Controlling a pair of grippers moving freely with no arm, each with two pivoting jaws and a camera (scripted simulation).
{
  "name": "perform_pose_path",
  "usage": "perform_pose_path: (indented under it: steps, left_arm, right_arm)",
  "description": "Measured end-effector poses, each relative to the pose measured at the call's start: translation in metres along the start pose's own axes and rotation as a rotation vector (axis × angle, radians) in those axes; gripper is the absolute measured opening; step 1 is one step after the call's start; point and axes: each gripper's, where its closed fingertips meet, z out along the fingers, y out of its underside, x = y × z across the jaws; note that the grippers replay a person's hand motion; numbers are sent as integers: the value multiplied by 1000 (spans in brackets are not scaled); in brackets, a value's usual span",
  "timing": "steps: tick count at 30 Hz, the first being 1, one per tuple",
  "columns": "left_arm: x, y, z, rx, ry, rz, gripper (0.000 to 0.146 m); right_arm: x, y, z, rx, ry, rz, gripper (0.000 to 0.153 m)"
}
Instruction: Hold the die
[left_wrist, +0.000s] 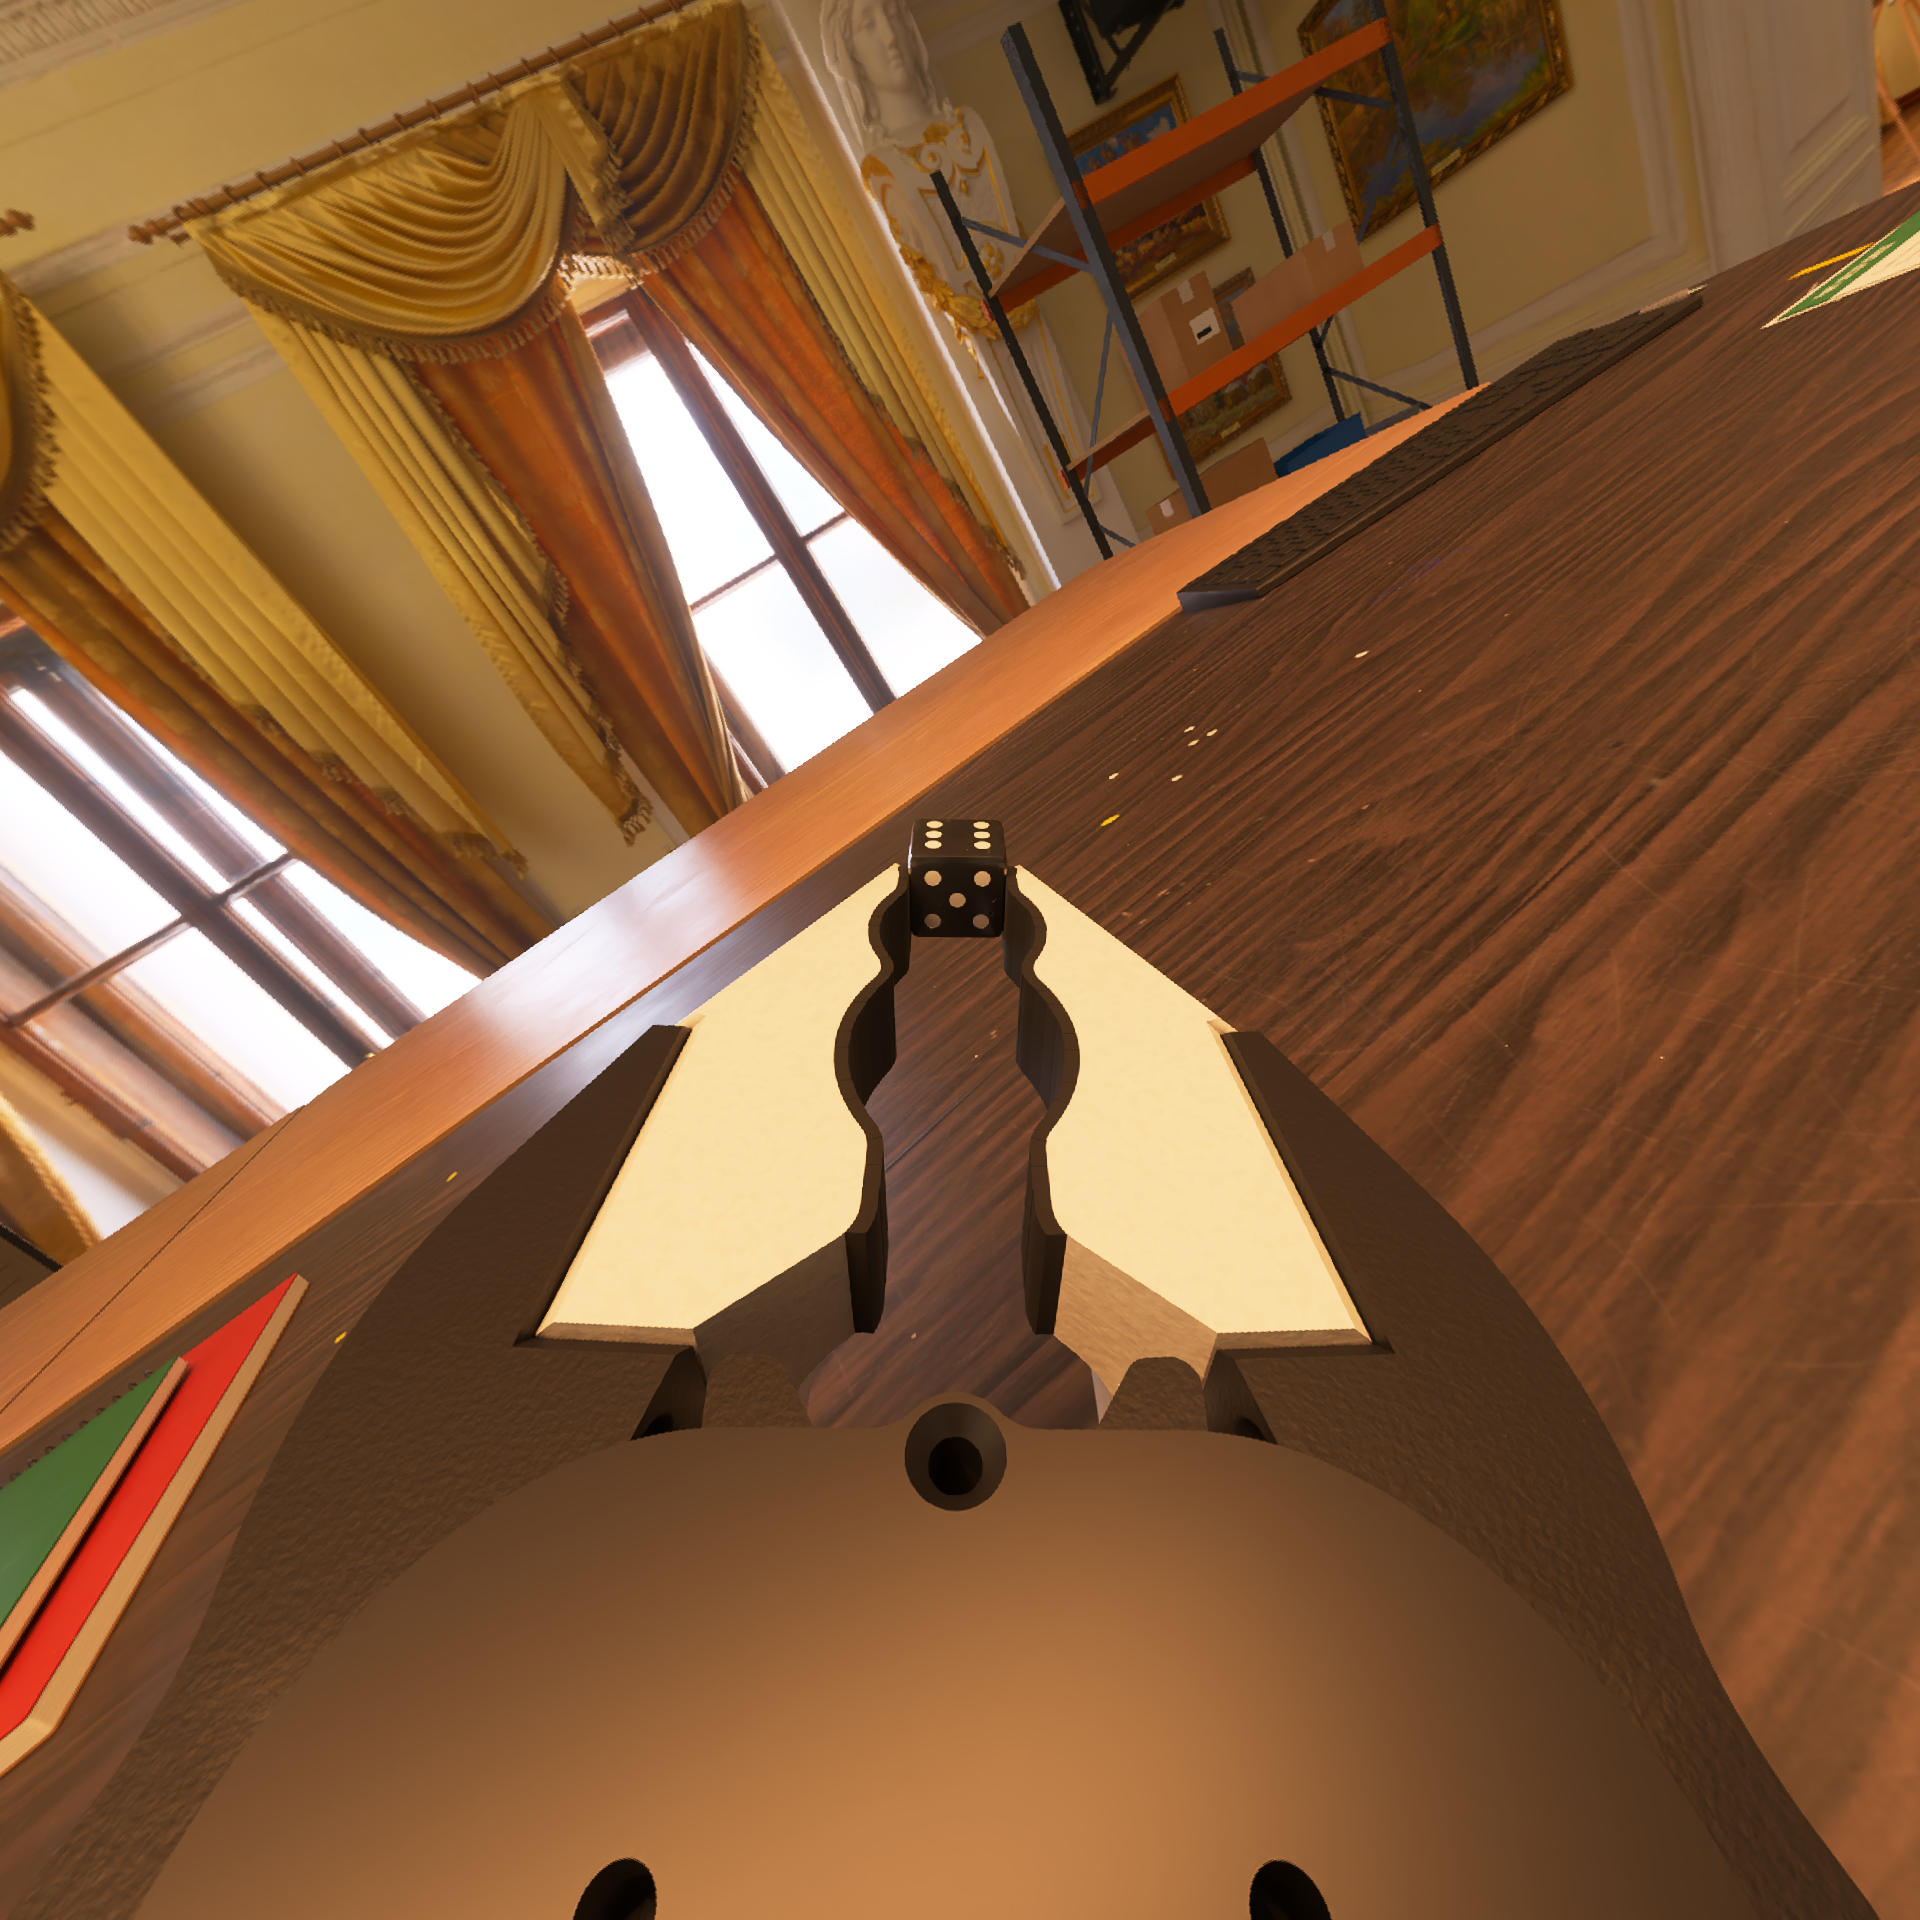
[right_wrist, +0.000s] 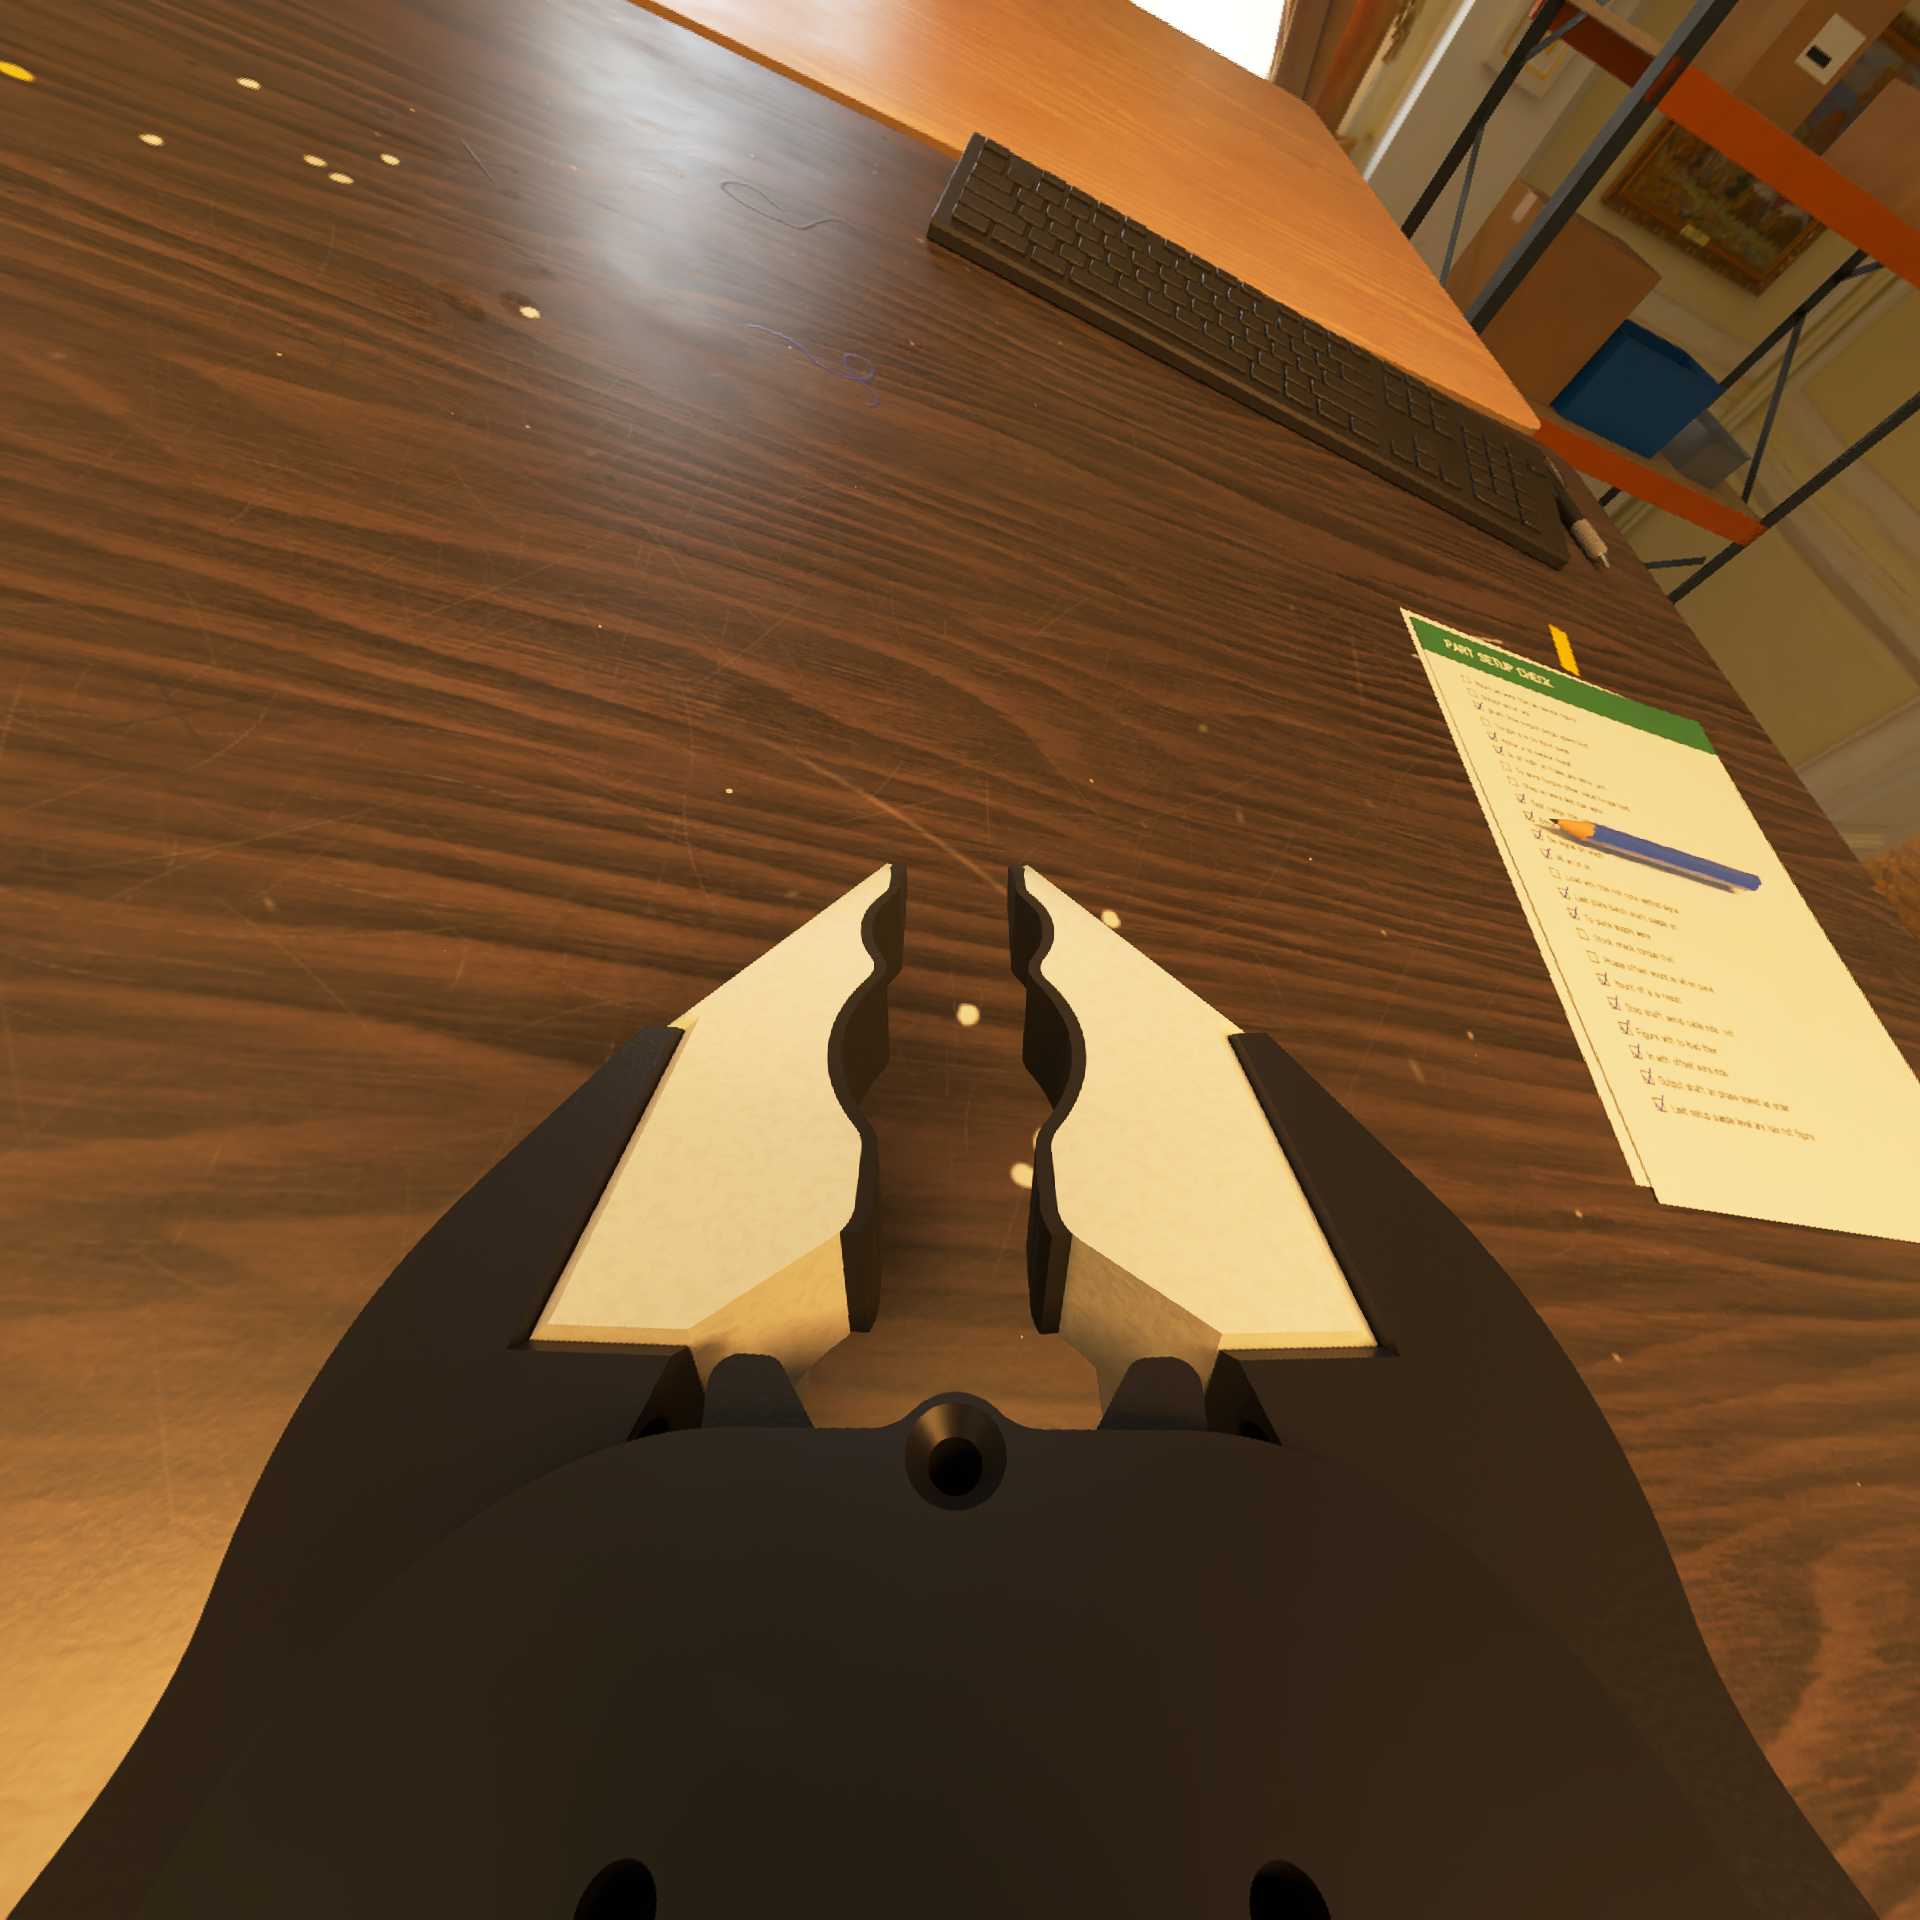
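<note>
A black die (left_wrist: 957, 902) with white pips sits between the fingertips of my left gripper (left_wrist: 958, 883), over the dark wooden table (left_wrist: 1455, 935) near its far edge. The jaws are closed onto the die's two sides, and both fingertips touch it. I cannot tell whether the die rests on the table or is held just above it. My right gripper (right_wrist: 957, 883) hovers over bare table (right_wrist: 520, 623) with a narrow gap between its fingers and nothing in them. The die does not show in the right wrist view.
A black keyboard (right_wrist: 1247, 332) lies along the far edge and also shows in the left wrist view (left_wrist: 1455, 457). A printed sheet (right_wrist: 1714, 1039) with a blue pencil (right_wrist: 1662, 857) on it lies right of the right gripper. Red and green flat pieces (left_wrist: 125, 1507) lie at the left. A metal shelf rack (left_wrist: 1226, 260) stands beyond the table.
</note>
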Motion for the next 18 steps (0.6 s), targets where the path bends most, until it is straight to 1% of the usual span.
perform_pose_path:
  steps: [18]
  left_arm:
    - [0,0,0,-1,2,3,16]
  right_arm:
    - [-3,1,1,-4,-8,-4,19]
